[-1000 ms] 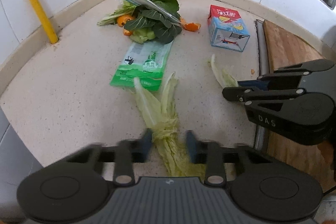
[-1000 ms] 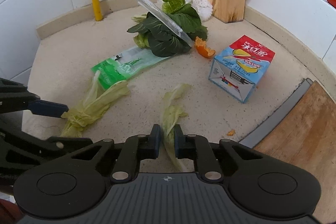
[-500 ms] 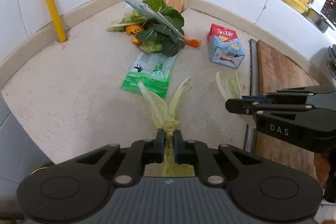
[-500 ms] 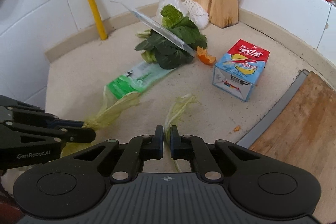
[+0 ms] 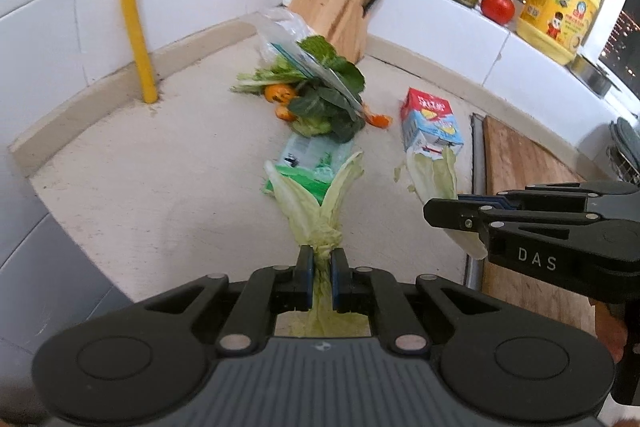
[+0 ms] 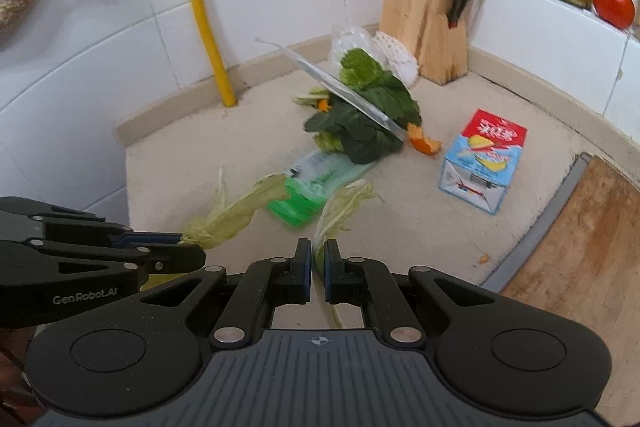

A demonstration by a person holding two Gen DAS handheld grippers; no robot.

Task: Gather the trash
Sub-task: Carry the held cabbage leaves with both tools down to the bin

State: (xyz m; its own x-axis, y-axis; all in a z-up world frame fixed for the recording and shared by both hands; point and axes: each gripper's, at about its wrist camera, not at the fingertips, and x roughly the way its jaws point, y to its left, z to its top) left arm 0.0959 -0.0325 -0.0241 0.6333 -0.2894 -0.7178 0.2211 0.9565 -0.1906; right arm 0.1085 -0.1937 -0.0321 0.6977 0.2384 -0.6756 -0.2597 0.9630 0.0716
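- The left gripper [image 5: 319,259] is clamped tight on a bunch of pale cabbage leaves [image 5: 316,203] — the leaves fan out ahead of its fingers, off the counter [image 5: 160,187].
- The right gripper [image 6: 317,259] is pinched shut too, on a second cabbage leaf [image 6: 340,207] that sticks up past its tips.
- In the left view, the right gripper comes in from the right edge, with its leaf hanging in front of the juice carton [image 5: 430,123].
- Left on the counter: a green wrapper [image 6: 316,187], lying flat just behind the lifted leaves.
- Further back — a heap of dark greens [image 6: 364,123] with a clear plastic pack leaning across it, and orange peel [image 6: 424,143] just beside.
- The carton stands near a wooden board [image 6: 580,247].
- A knife block [image 6: 424,11] fills the corner; a yellow pipe [image 6: 200,7] runs up the tiles.
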